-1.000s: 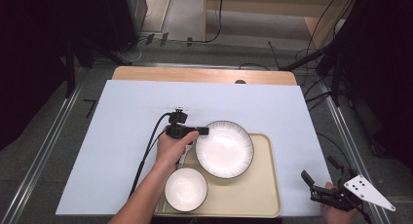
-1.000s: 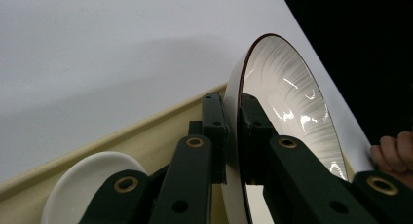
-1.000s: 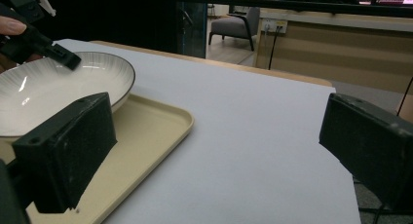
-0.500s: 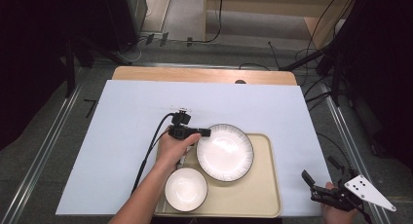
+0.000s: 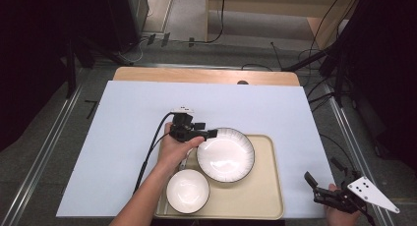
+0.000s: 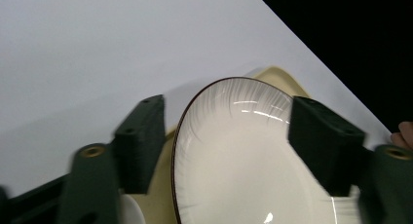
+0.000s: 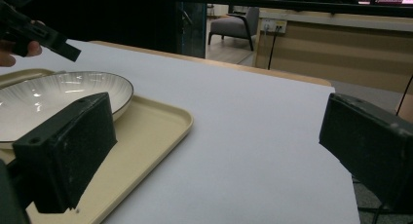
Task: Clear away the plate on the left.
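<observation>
My left gripper point(image 5: 209, 134) jaws have just been opening, wide now, the plate point(image 5: 225, 154) rim between them but unpinched, so released, resting on the tray point(image 5: 268, 196). Right gripper point(image 5: 322, 185) idles agape (off the tray's right).

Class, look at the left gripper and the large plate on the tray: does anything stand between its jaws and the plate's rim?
Nothing visible does. The left gripper, jaws just opened, sits at the plate rim, on the tray.
</observation>
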`<state>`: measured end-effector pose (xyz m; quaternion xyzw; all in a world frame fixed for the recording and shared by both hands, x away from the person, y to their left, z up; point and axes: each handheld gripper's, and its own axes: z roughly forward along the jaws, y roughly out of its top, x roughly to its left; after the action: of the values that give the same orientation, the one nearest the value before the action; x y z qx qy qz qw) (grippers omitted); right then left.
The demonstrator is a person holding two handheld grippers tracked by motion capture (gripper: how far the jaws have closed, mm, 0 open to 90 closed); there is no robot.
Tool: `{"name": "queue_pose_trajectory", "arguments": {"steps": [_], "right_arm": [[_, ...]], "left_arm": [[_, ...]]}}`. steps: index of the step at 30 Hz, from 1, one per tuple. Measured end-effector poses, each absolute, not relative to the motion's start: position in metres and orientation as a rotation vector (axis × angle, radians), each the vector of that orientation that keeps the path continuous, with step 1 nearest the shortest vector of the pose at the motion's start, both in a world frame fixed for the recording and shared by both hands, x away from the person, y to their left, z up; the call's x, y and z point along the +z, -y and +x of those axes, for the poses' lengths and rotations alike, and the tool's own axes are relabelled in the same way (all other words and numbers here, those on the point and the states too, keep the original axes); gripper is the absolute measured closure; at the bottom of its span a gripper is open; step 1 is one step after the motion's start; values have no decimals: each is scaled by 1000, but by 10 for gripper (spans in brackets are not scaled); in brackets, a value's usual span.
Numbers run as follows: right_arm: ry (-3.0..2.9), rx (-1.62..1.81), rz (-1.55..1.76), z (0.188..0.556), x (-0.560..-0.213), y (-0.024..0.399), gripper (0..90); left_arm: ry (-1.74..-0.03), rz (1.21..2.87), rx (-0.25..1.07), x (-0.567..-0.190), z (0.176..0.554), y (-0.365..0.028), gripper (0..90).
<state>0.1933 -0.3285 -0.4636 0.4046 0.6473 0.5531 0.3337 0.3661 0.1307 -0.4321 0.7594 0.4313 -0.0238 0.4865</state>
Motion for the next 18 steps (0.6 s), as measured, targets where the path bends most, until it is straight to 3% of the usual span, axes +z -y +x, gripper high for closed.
{"name": "queue_pose_trajectory", "arguments": {"steps": [5,18], "right_arm": [[-1690,1444,1054,194,-464,328,2],[-1696,1435,1060,194,-466,331,2]], "left_arm": [[-981,1834,-55,-430,361,-137,0],[-956,1771,64,-422,342,-172,0]]}}
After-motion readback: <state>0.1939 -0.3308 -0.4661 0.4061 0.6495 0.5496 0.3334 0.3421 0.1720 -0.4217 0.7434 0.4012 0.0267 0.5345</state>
